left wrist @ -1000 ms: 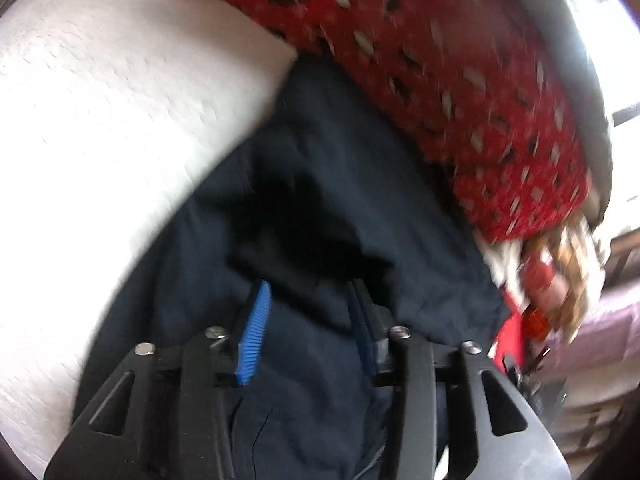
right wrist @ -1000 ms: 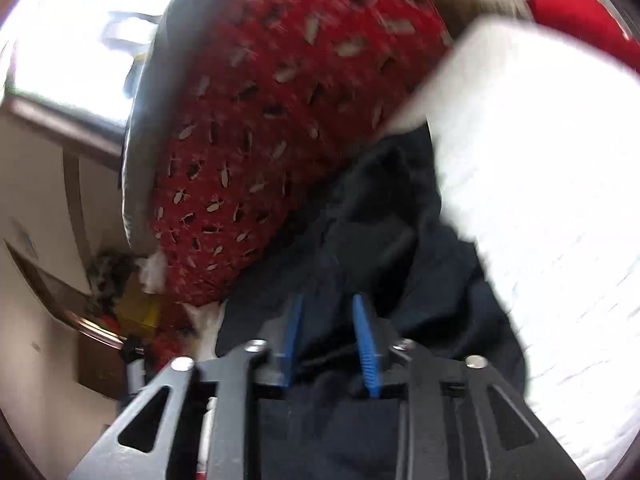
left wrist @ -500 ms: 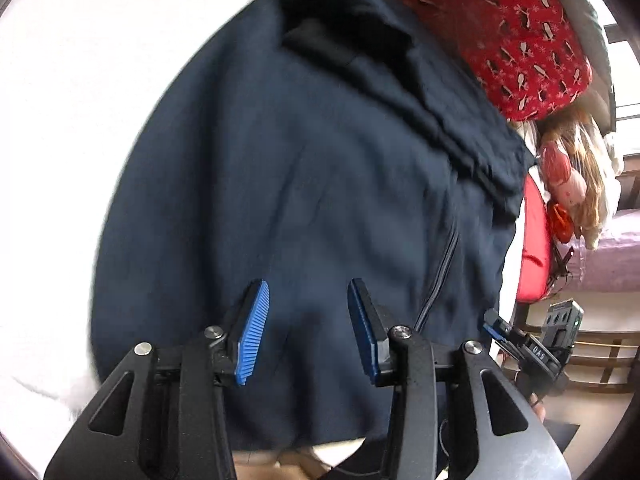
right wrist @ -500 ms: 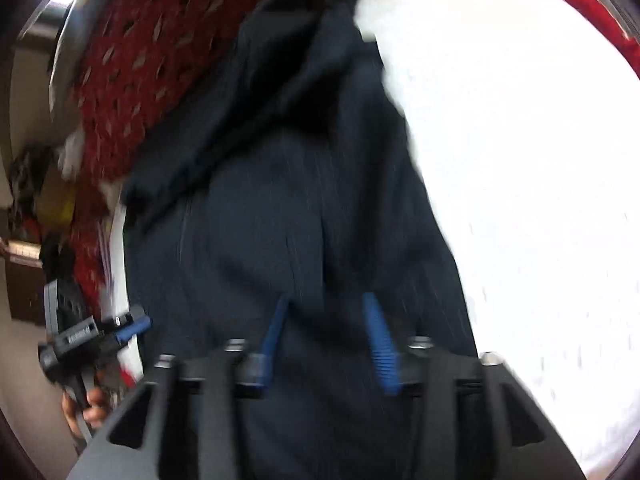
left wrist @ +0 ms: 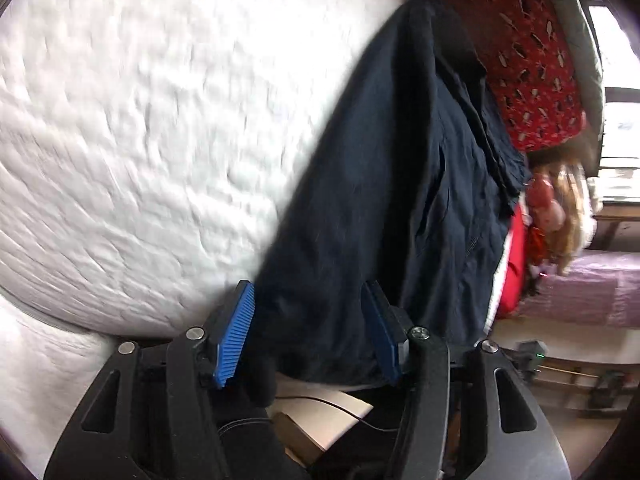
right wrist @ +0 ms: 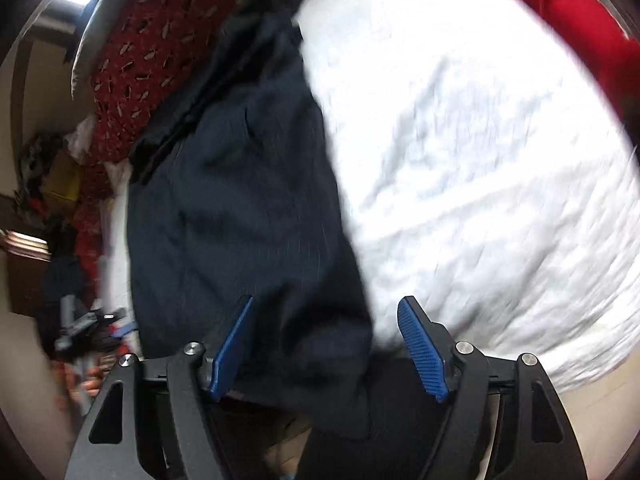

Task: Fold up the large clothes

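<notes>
A dark navy garment [left wrist: 400, 184] lies stretched out along the white quilted bed [left wrist: 140, 140], its far end against a red patterned cushion [left wrist: 528, 60]. It also shows in the right wrist view [right wrist: 240, 200]. My left gripper [left wrist: 312, 332] is open, its blue pads either side of the garment's near hem at the bed edge. My right gripper [right wrist: 328, 344] is open wide over the garment's near corner, where cloth hangs off the bed. Neither holds the cloth.
The red patterned cushion [right wrist: 140, 60] lines the bed's far side. A red blanket [right wrist: 580, 12] curves along the white bed [right wrist: 480, 160]. Soft toys [left wrist: 556, 208] and a purple bed [left wrist: 600, 292] lie beyond. Cluttered shelves [right wrist: 44, 176] stand at left.
Both grippers let go of the garment and pulled back from its far end to its near hem. Both sets of jaws opened wider.
</notes>
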